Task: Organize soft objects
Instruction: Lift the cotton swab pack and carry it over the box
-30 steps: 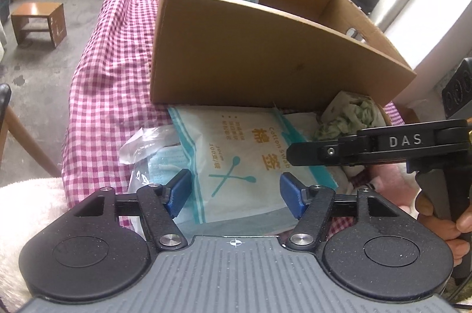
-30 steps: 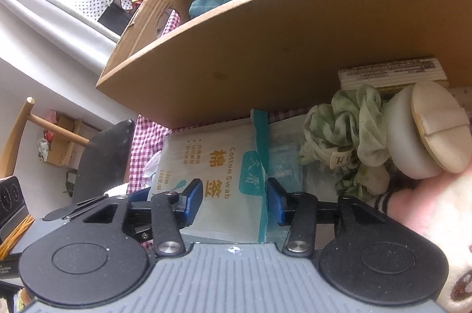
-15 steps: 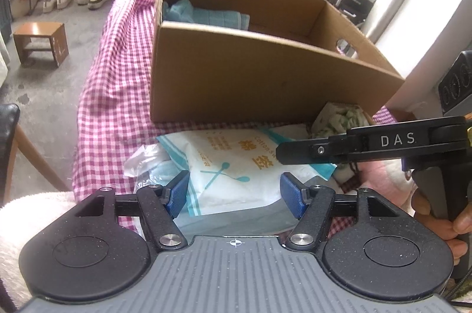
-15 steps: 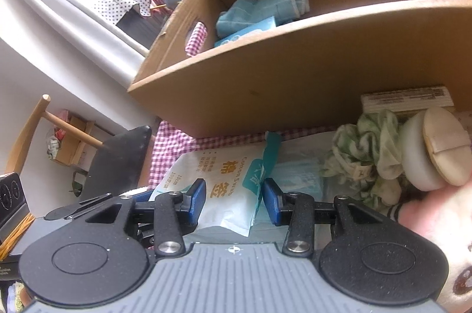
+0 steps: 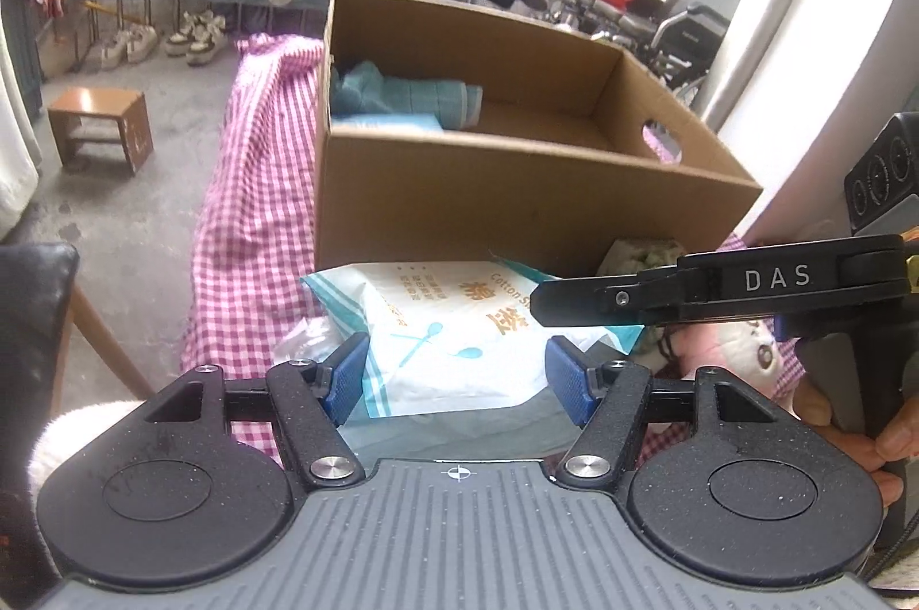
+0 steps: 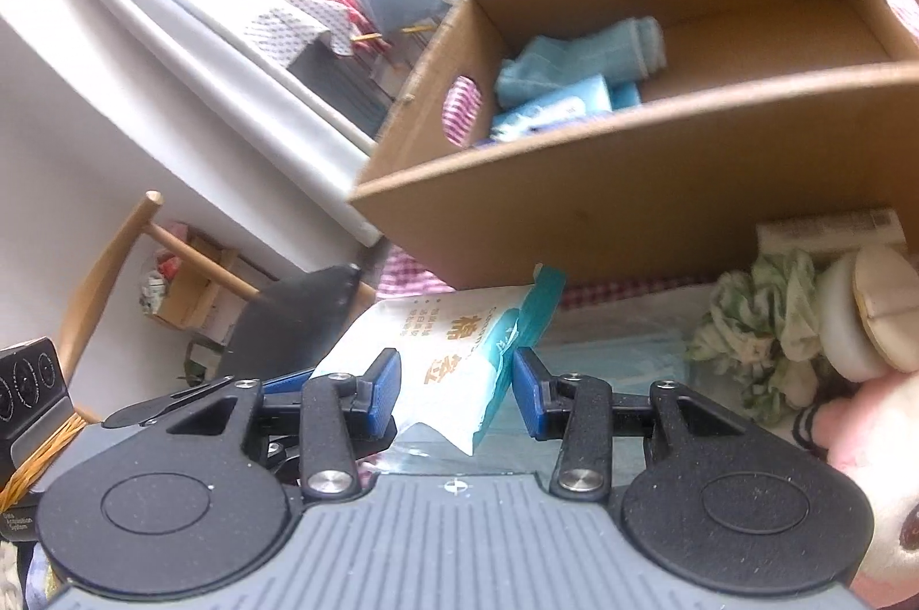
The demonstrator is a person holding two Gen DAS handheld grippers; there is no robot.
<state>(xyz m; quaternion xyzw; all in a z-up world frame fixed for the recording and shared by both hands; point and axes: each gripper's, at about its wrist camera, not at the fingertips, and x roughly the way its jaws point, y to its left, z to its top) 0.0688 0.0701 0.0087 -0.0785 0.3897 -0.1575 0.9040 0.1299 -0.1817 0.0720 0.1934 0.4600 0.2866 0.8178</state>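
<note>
A white and teal cotton swab bag (image 5: 454,334) is lifted off the checked cloth, held between my two grippers. My left gripper (image 5: 456,380) has its pads on either side of the bag's near end. My right gripper (image 6: 454,389) is shut on the bag (image 6: 459,351) from the other side; its black finger (image 5: 632,302) reaches over the bag in the left wrist view. The cardboard box (image 5: 517,202) stands just behind, holding a folded teal cloth (image 5: 402,96) and blue packets (image 6: 551,110).
A pack of blue face masks (image 6: 609,363) lies under the bag. A green scrunchie (image 6: 764,317), a round puff (image 6: 861,317) and a pink plush toy (image 6: 861,437) lie at the right. The checked cloth (image 5: 253,208) drops off at the left, beside a chair (image 5: 34,311).
Both grippers have risen and pulled back with the cotton swab bag, which has come up off the mask pack. The box interior has come into view.
</note>
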